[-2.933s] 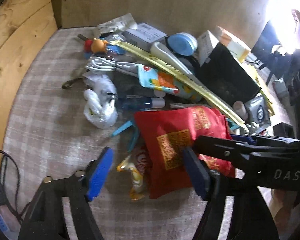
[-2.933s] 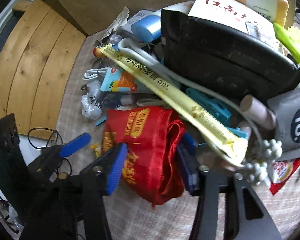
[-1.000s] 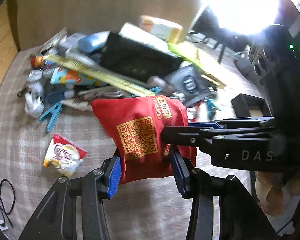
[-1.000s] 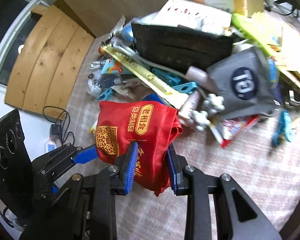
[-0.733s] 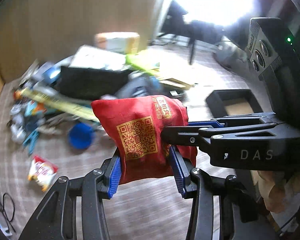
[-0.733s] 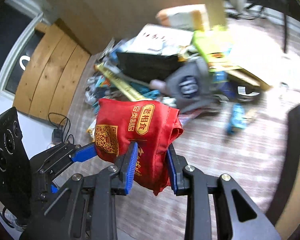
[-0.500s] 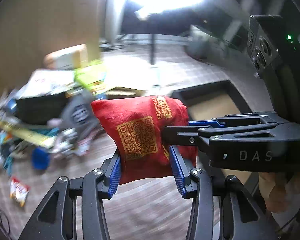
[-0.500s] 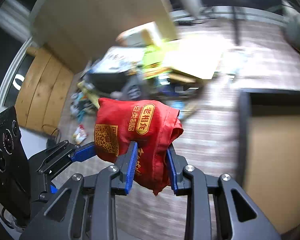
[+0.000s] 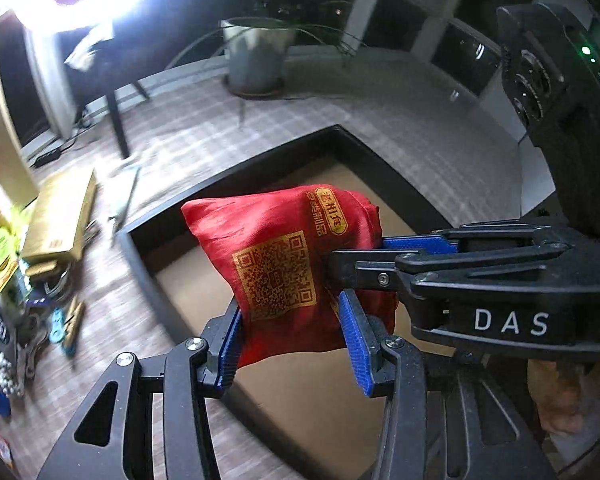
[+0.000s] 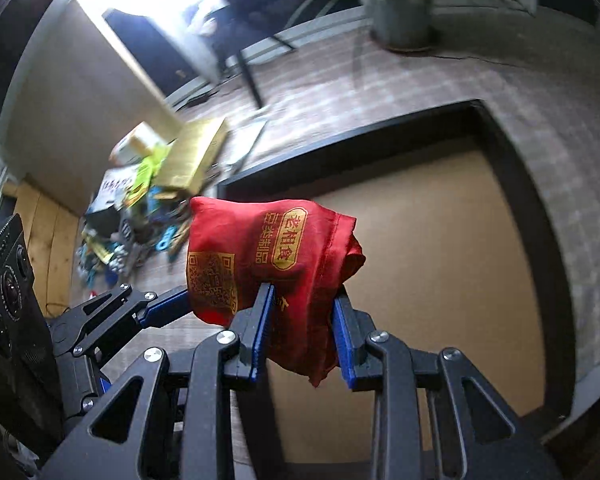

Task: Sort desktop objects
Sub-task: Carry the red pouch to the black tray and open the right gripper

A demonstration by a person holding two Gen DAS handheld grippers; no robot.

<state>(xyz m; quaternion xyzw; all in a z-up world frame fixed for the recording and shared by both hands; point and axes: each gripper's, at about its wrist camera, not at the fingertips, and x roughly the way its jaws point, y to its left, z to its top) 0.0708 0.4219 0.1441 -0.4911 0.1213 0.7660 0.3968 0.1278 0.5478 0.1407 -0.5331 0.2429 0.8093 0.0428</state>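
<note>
— So where is the red bag (image 9: 284, 264) now?
— Up over the big black tray (image 10: 516, 184), away from the pile of things (image 10: 140, 208).
— Who has it?
— Both. The right gripper (image 10: 303, 330) squeezes it; the left gripper (image 9: 292, 340) is opening round it.
— Next?
— I think: lower it, then let go.

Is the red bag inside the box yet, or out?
Out: the red bag hangs above the open box, held between both grippers' fingers.
</note>
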